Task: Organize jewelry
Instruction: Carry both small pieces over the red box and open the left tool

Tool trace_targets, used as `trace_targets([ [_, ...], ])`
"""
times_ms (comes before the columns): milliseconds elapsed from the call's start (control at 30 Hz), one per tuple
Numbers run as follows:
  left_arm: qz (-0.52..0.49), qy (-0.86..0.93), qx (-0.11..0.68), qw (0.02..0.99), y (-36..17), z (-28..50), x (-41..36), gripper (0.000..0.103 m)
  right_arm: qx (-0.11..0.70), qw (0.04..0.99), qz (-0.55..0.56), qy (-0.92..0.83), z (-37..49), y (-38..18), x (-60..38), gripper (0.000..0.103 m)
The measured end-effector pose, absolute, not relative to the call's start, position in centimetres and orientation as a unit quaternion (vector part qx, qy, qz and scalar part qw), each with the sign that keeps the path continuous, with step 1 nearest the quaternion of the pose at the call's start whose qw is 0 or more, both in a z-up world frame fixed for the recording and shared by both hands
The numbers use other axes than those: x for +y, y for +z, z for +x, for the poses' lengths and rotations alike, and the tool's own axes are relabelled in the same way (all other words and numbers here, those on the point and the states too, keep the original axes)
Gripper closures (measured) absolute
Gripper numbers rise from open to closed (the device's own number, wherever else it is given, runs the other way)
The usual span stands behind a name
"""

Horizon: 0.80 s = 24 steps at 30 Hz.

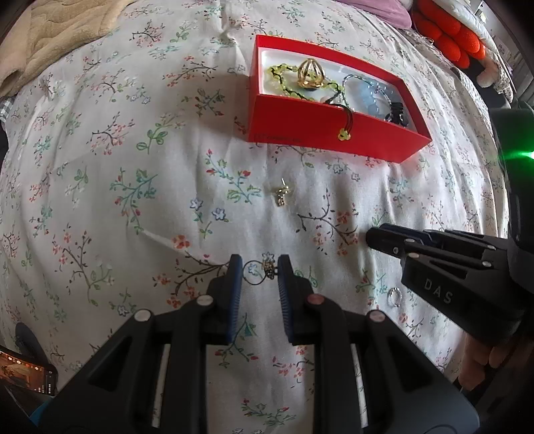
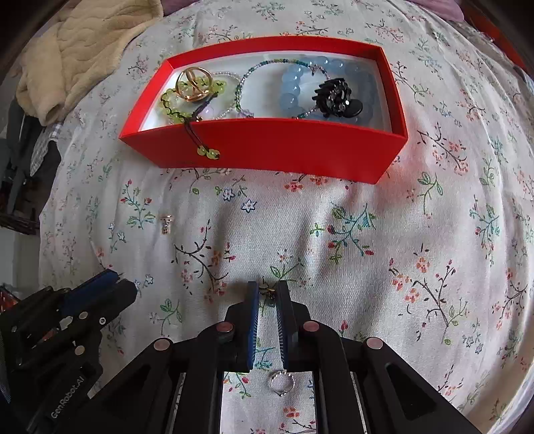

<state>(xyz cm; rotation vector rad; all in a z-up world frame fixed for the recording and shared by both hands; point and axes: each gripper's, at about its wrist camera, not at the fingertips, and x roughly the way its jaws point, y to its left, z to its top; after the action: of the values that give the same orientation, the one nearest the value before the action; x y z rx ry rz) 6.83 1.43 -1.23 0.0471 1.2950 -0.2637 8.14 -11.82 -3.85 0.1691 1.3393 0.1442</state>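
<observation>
A red jewelry box [image 1: 320, 132] [image 2: 267, 150] sits on the floral bedsheet. It holds a gold ring [image 1: 308, 71] [image 2: 193, 83], a green bead bracelet [image 2: 173, 106], a blue bead bracelet [image 2: 293, 86] and a black clip [image 2: 337, 96]. My left gripper [image 1: 257, 270] is open around a small ring with a stone [image 1: 268, 270] lying on the sheet. A gold cross earring [image 1: 282, 195] [image 2: 166, 223] lies between it and the box. My right gripper [image 2: 267, 292] is nearly shut on a small gold piece [image 2: 267, 291]. A silver ring [image 2: 281, 382] [image 1: 395, 295] lies under the right gripper.
A beige blanket [image 1: 56, 36] [image 2: 76, 56] is bunched at the far left. Orange cushions [image 1: 447, 30] lie at the far right. A phone [image 1: 26, 370] lies at the lower left edge. The floral sheet [image 2: 417, 250] spreads right of the grippers.
</observation>
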Motion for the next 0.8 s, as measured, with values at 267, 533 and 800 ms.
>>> trace_targets([
  [267, 0.020, -0.123, 0.600, 0.790, -1.0, 6.7, 1.8, 0.080, 0.611, 0.784, 0.081, 0.072, 7.7, -2.7, -11.5, 0.093],
  [533, 0.015, -0.124, 0.597, 0.793, -0.6, 7.0, 1.9, 0.080, 0.605, 0.788, 0.091, 0.076, 7.8, -2.3, -11.9, 0.093],
  [800, 0.001, -0.128, 0.582, 0.803, 1.1, 7.3, 2.7, 0.080, 0.588, 0.797, 0.106, 0.087, 7.3, -0.1, -13.6, 0.093],
])
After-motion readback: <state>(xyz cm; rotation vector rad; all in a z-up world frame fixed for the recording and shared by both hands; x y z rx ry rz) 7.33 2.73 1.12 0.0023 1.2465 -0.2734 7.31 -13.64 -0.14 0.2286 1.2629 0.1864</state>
